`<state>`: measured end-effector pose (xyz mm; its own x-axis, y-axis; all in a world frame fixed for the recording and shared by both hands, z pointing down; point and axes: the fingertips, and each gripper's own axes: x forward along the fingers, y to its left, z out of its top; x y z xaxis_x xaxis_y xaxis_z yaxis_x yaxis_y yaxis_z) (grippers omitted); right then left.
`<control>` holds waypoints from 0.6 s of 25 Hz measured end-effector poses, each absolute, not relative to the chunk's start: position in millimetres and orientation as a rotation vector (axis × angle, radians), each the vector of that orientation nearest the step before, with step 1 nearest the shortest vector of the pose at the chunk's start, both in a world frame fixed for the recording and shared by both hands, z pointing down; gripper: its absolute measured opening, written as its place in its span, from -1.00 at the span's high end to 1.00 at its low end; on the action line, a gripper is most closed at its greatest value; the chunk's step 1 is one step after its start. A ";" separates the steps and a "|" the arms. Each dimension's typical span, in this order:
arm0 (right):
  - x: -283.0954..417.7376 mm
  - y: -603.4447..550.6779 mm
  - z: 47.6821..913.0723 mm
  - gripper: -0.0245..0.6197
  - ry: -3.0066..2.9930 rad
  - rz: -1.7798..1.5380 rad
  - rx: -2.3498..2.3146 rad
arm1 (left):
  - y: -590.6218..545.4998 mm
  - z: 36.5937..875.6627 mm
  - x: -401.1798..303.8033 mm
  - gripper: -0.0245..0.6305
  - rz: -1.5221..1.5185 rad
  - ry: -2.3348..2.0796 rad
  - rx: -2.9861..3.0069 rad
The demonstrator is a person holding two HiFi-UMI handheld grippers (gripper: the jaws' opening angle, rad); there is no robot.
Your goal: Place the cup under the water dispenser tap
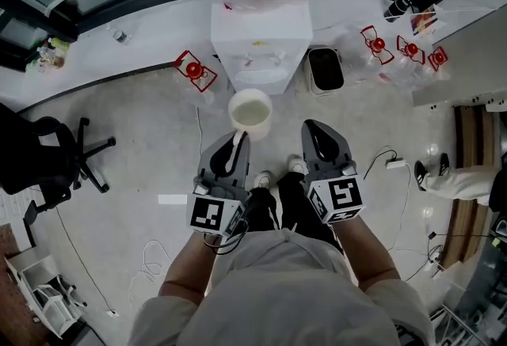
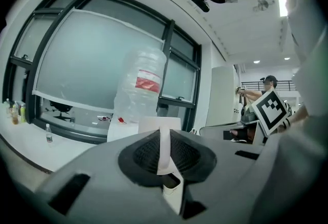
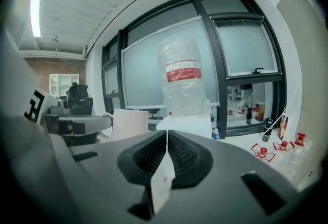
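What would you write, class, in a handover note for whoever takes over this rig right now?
Left gripper: shut on the rim of the white cup, with the cup wall pinched between its jaws.
Right gripper: jaws together, carrying no task item, held beside the left one.
Water dispenser: straight ahead against the window wall, bottle on top.
Done: the cup is picked up and is held in front of the dispenser.
Left: bring the cup in under the tap, set it down upright, then open the left jaws.
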<state>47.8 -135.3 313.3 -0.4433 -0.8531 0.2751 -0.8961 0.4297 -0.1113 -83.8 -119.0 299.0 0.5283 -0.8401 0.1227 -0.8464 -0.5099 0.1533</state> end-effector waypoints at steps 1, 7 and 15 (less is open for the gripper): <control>46.9 -145.3 319.7 0.83 -2.497 0.358 1.530 | -125.9 307.0 -82.7 0.79 0.054 -1.440 2.560; 41.6 -198.2 371.1 0.83 -2.526 0.434 1.410 | -164.4 361.2 -70.0 0.79 0.121 -1.484 2.513; 47.6 -248.0 485.7 0.83 -2.463 0.493 1.315 | -203.6 463.6 -51.7 0.79 0.145 -1.502 2.439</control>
